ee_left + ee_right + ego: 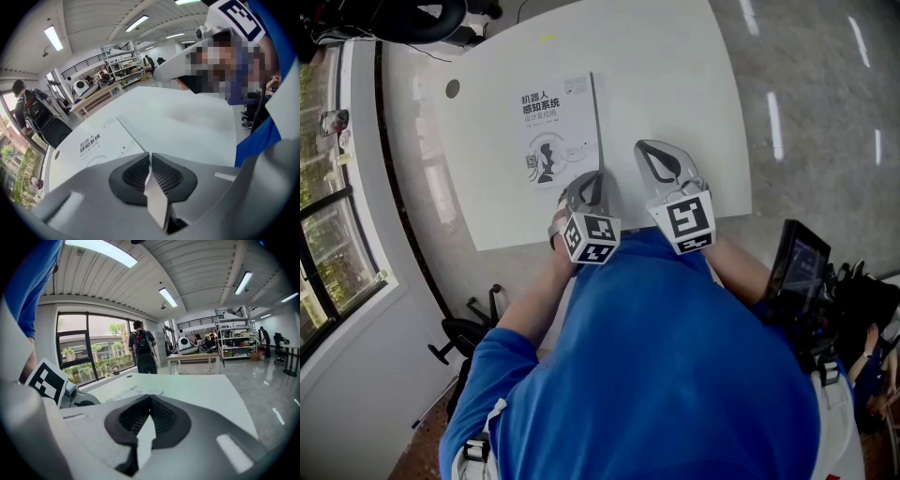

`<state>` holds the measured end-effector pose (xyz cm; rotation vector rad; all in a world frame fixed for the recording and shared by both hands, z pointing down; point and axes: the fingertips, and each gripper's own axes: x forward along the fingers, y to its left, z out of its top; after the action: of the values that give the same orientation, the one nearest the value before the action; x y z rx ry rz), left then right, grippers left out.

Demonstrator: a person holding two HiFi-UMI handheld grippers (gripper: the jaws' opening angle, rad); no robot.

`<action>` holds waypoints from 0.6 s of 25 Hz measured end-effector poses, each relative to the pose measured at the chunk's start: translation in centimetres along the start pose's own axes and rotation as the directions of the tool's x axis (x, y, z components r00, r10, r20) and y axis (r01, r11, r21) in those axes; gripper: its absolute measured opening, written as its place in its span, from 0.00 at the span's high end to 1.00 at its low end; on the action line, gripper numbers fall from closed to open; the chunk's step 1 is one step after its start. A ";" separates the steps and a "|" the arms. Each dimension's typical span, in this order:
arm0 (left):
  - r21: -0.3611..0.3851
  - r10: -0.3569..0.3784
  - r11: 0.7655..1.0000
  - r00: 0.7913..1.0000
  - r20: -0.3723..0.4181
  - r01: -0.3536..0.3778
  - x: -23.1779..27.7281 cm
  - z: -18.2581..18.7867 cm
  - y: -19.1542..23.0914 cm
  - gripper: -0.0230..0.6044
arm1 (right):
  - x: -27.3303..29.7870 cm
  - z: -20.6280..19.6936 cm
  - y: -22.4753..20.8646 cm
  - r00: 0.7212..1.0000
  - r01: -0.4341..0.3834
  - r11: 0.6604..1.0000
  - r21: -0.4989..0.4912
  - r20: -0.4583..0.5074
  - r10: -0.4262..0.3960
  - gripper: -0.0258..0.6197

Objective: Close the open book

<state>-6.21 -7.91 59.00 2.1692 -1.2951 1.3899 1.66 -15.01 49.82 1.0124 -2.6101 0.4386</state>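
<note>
We see the book [560,131] lying flat and closed, cover up, on the white table [675,84], toward the table's 9 o'clock side. Our left gripper [598,174] sits at the book's 5 o'clock corner with its jaws pressed together and nothing between them; we cannot tell whether it touches the cover. Our right gripper [642,145] rests at 3 o'clock of the book, just beside it over bare table, its jaws likewise pressed together and empty.
</note>
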 end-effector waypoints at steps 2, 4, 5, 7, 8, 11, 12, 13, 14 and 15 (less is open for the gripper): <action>0.009 0.004 1.000 1.000 -0.005 -0.004 -0.7 -0.4 -0.1 0.93 | -0.6 -0.1 0.8 1.000 0.000 1.000 -0.002 0.002 0.000 0.96; 0.025 0.009 1.000 1.000 -0.017 -0.009 -1.4 -1.0 -0.3 0.93 | -1.3 -0.1 1.7 1.000 0.002 1.000 -0.002 0.008 -0.002 0.96; 0.032 0.010 0.999 1.000 -0.028 -0.010 -1.5 -1.3 -0.4 0.93 | -1.5 -0.1 2.0 1.000 0.003 1.000 -0.002 0.010 -0.003 0.96; 0.045 0.011 0.999 0.999 -0.051 -0.009 -1.5 -1.6 -0.5 0.91 | -1.7 -0.1 2.1 1.000 0.005 1.000 -0.001 0.013 -0.005 0.96; 0.052 0.012 0.999 0.998 -0.058 -0.009 -1.4 -1.6 -0.5 0.91 | -1.7 -0.2 2.1 1.000 0.006 1.000 0.000 0.012 -0.006 0.96; 0.059 0.009 0.998 0.997 -0.071 -0.005 -1.1 -1.6 -0.5 0.91 | -1.8 -0.6 2.2 1.000 0.009 1.000 0.002 0.008 -0.009 0.96; 0.054 0.005 0.999 0.997 -0.074 -0.001 -1.1 -1.6 -0.5 0.92 | -1.9 -0.8 2.2 1.000 0.010 1.000 0.002 0.006 -0.010 0.96; 0.047 -0.001 0.999 0.997 -0.075 0.005 -1.2 -1.6 -0.5 0.93 | -2.0 -0.9 2.3 1.000 0.010 1.000 0.002 0.004 -0.010 0.96; 0.042 -0.007 0.999 0.997 -0.074 0.010 -1.3 -1.5 -0.4 0.93 | -2.1 -0.9 2.4 1.000 0.009 1.000 0.002 0.000 -0.009 0.96; 0.037 -0.013 0.999 0.997 -0.072 0.015 -1.4 -1.3 -0.3 0.93 | -2.2 -1.1 2.6 1.000 0.007 1.000 0.001 -0.006 -0.007 0.96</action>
<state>-6.93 -6.12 58.55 2.1280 -1.2356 1.4837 1.59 -11.50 49.50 1.0182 -2.6005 0.4411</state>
